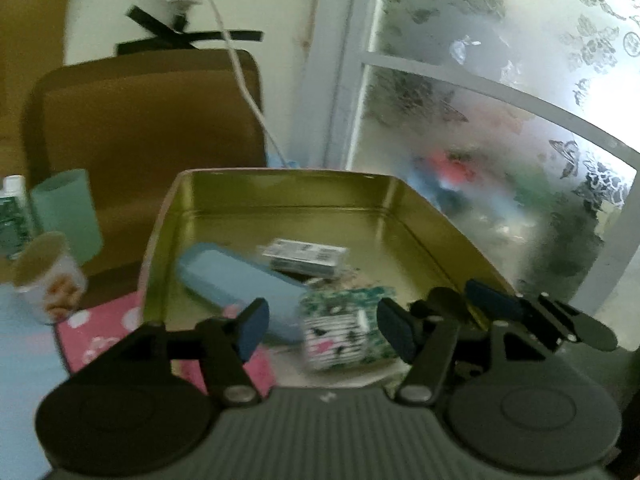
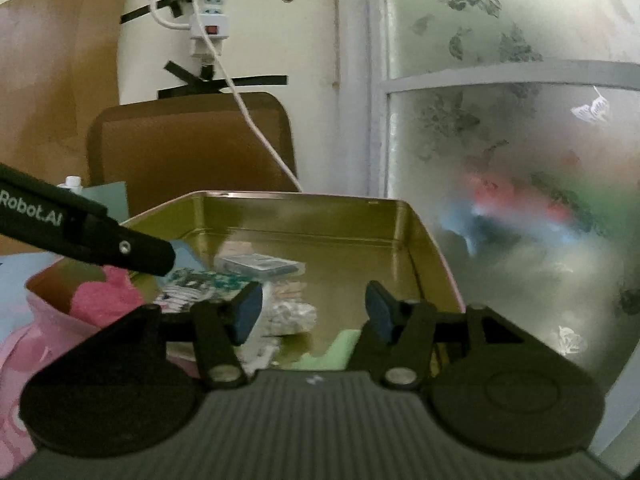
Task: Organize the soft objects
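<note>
An open gold tin holds a blue case, a small white and black box and a green and white patterned packet. My left gripper is open over the tin's near edge. The packet lies between its pads, and the left pad stands clear of it. Over the tin's right rim are the right gripper's fingers. In the right wrist view my right gripper is open above a clear crinkly packet and a pale green soft piece, gripping nothing.
A brown chair back stands behind the tin. A white cable hangs down the wall, and a frosted window is at the right. A mint cup, a paper cup and a pink mat sit to the left.
</note>
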Motion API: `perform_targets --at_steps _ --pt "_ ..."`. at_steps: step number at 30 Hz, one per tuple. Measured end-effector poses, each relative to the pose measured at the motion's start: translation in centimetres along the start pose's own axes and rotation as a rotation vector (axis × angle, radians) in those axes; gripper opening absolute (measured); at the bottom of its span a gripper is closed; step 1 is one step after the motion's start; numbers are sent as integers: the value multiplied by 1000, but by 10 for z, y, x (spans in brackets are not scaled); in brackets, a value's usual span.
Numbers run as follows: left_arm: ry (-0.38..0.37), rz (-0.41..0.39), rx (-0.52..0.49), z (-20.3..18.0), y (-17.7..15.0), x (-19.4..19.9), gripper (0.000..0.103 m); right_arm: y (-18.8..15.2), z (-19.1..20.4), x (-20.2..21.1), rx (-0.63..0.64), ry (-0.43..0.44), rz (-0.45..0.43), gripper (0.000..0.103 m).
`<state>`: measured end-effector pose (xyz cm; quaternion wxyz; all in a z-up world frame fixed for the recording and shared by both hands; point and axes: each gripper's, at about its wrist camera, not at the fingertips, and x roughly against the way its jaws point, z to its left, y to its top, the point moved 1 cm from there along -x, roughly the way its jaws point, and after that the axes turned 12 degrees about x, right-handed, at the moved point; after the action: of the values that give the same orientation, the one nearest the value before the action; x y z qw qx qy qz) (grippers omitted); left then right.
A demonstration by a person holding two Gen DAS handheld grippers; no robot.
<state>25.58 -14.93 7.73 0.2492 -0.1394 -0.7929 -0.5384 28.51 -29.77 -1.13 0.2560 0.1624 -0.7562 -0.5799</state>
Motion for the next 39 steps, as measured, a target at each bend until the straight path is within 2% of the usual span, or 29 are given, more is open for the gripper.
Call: perform_targets --at_steps 5,13,22,26,29,30,33,39 --pt "95 -67 -18 25 -12 32 65 15 16 7 4 62 -27 60" --pt "238 -107 73 107 -35 90 67 38 64 18 47 184 -49 61" --pt "425 -104 135 209 -88 157 69 56 133 18 141 319 -25 62" --pt "547 -86 135 252 -113 178 71 61 166 14 167 406 -1 62" --pt "632 -86 184 285 -124 192 71 62 194 9 187 485 26 62" --pt "645 -91 215 295 -126 197 72 63 205 6 192 515 37 62" --pt "596 -135 356 318 -127 212 72 69 236 -3 201 598 72 62" --pt "570 -182 383 320 -127 217 74 91 301 -33 184 722 134 62"
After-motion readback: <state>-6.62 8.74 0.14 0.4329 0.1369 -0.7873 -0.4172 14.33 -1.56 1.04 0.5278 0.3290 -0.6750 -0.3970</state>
